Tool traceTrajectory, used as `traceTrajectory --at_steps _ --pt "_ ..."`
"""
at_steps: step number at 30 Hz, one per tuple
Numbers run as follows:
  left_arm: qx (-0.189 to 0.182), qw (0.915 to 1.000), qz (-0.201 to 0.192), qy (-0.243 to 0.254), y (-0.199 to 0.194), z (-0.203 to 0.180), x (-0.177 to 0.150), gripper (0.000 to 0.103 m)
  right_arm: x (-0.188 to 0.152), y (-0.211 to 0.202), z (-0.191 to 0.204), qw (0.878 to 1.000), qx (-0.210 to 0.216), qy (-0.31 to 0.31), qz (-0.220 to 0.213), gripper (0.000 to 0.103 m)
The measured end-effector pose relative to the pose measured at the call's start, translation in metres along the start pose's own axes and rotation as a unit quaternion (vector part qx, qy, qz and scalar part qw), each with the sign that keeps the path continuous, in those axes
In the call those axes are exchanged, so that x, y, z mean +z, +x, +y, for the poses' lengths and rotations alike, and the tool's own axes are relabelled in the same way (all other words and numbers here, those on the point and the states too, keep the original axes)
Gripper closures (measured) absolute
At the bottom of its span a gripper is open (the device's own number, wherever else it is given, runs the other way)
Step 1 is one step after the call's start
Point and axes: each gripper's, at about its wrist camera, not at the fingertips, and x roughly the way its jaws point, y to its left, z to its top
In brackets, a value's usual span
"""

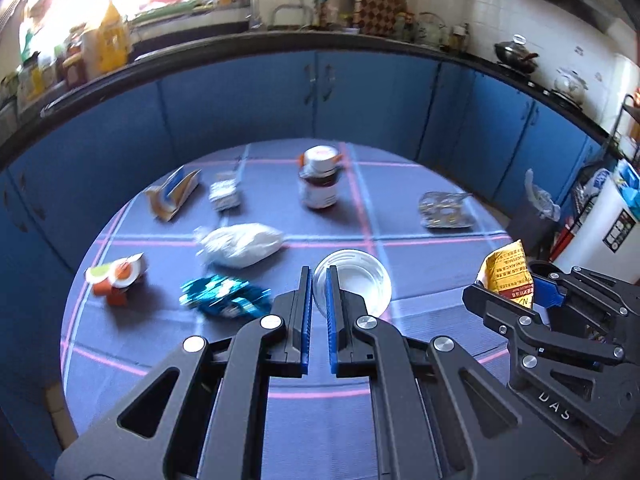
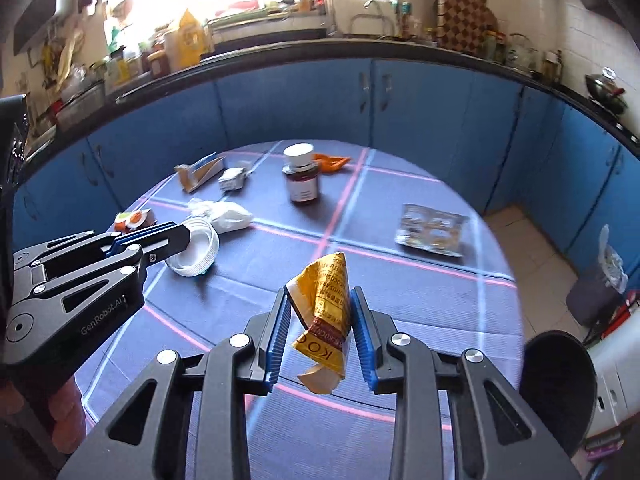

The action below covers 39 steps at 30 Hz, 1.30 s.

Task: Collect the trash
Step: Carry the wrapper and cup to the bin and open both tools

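Note:
My right gripper [image 2: 320, 292] is shut on a crumpled yellow packet [image 2: 322, 312], held clear above the round table [image 2: 400, 300]. The left wrist view shows the same gripper [image 1: 506, 290] and packet [image 1: 506, 272] at the right. My left gripper [image 1: 319, 276] is shut on the rim of a white plastic lid [image 1: 356, 284]. From the right wrist view this gripper [image 2: 182, 234] holds the lid [image 2: 198, 250] tilted over the cloth. A hand grips the left handle at the lower left.
On the checked cloth lie a brown bottle [image 1: 318, 184], a white bag [image 1: 240, 246], a blue foil wrapper [image 1: 224, 296], an orange carton [image 1: 116, 278], a torn box [image 1: 172, 196] and a blister pack [image 1: 444, 210]. A dark bin [image 2: 596, 292] stands on the floor right. Blue cabinets [image 1: 240, 112] ring the table.

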Motion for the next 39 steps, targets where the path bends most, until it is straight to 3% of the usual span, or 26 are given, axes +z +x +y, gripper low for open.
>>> traceTrajectory --at_steps 12,26,28,31,39 --pt "-0.047 0.9969 -0.002 0.063 0.017 -0.094 0.023 0.096 -0.019 -0.042 -0.093 0.994 -0.076 0.070 -0.025 0.073" --pt "-0.107 0.9850 -0.005 0.136 0.036 -0.213 0.038 0.096 -0.050 -0.078 -0.193 0.977 -0.161 0.136 -0.038 0.066" --pt "-0.112 0.9833 -0.007 0.143 0.039 -0.226 0.042 0.096 -0.053 -0.081 -0.203 0.974 -0.170 0.143 -0.041 0.059" --pt "-0.120 0.9815 -0.010 0.149 0.042 -0.242 0.047 0.096 -0.058 -0.082 -0.217 0.971 -0.183 0.148 -0.042 0.029" --pt "-0.144 0.9751 -0.001 0.169 0.050 -0.282 0.049 0.096 -0.074 -0.083 -0.244 0.962 -0.209 0.171 -0.039 0.024"
